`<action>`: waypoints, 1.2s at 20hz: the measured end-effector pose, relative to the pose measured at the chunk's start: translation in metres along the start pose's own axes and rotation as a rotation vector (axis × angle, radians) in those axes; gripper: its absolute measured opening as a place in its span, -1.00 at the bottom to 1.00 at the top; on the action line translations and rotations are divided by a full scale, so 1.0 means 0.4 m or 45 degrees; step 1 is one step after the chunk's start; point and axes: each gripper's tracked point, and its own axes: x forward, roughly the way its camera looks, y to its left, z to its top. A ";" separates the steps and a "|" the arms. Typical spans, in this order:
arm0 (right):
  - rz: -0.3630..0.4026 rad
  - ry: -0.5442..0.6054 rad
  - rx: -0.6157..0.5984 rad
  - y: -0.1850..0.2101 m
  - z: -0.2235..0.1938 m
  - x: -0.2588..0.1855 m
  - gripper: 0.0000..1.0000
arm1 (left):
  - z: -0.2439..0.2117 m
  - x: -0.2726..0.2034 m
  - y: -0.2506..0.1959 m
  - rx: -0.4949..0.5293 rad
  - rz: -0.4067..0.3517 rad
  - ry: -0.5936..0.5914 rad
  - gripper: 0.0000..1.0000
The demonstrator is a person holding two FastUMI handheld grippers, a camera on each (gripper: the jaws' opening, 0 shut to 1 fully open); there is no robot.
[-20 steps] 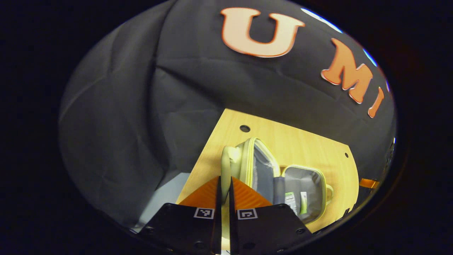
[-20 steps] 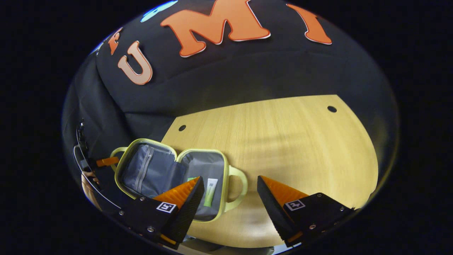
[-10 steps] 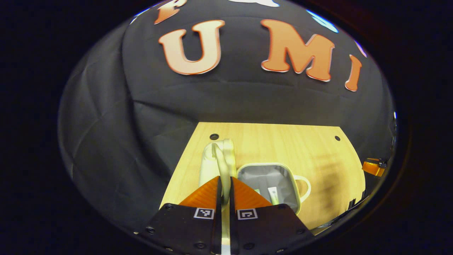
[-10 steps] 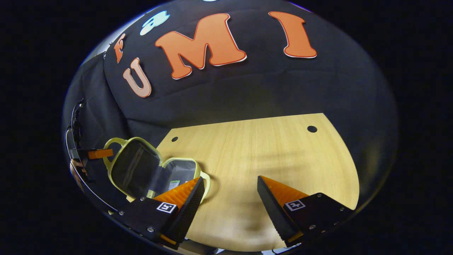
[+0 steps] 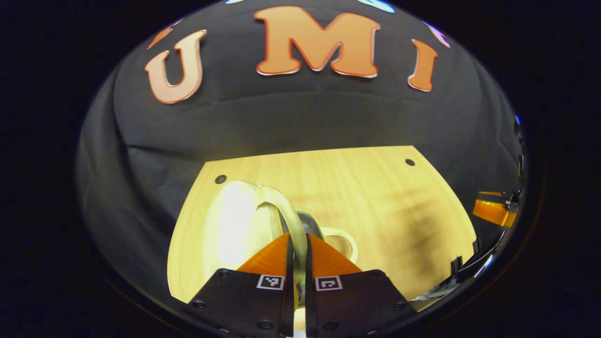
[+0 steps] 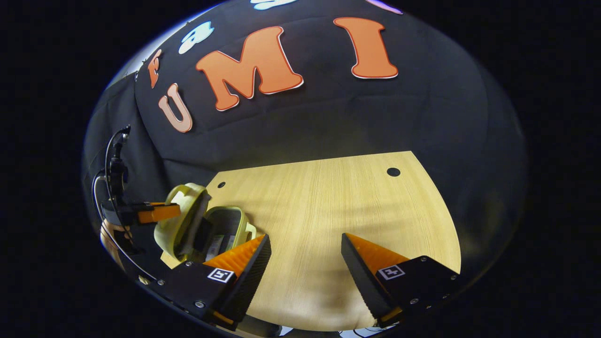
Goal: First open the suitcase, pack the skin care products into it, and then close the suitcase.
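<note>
Swinging over on its hinge, the suitcase lid (image 5: 235,225) now leans most of the way down across the lower half, where a second ago the little yellow-green suitcase (image 6: 206,230) lay spread flat open on the wooden surface (image 6: 328,206) with its grey lining showing. The left gripper (image 5: 296,253) is clenched on the lid's pale loop handle (image 5: 286,216), both fingers pressing on it, and it has carried that handle up and across; in the right gripper view it appears at the far left with a hand behind it. Only a wedge of the interior remains visible there, with the skin care products (image 6: 218,241) lying inside the lower half as pale shapes too small to tell apart. The lower half's own handle (image 5: 340,237) pokes out beyond the lid. The right gripper (image 6: 305,258) hangs released, fingers wide apart over bare wood, touching nothing. I judge the packing done and the closing well under way, with the lid not yet seated on the rim.
</note>
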 end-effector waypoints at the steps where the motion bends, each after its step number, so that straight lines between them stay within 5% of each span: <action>1: -0.009 0.005 0.003 -0.008 -0.004 -0.001 0.92 | -0.030 0.018 -0.036 0.035 -0.012 0.026 -0.80; 5: -0.032 0.024 0.002 -0.046 -0.029 -0.014 0.91 | -0.140 0.106 -0.154 0.075 -0.091 0.120 -0.80; 11: -0.055 0.047 -0.016 -0.069 -0.053 -0.014 0.91 | -0.232 0.205 -0.184 0.131 -0.111 0.207 -0.79; 15: -0.060 0.060 -0.010 -0.061 -0.064 -0.008 0.92 | -0.244 0.223 -0.206 0.190 -0.098 0.231 -0.74; 19: -0.087 0.054 0.030 -0.043 -0.061 0.009 0.92 | -0.242 0.238 -0.212 0.083 -0.133 0.243 -0.47; 21: -0.108 0.052 0.042 -0.026 -0.058 0.023 0.92 | -0.184 0.211 -0.199 0.060 -0.162 0.171 -0.51; 22: -0.117 0.055 0.048 -0.017 -0.058 0.028 0.92 | -0.150 0.187 -0.186 0.068 -0.178 0.138 -0.34; 24: -0.119 0.037 0.047 0.016 -0.042 0.038 0.92 | -0.067 0.142 -0.156 0.049 -0.190 0.038 0.55</action>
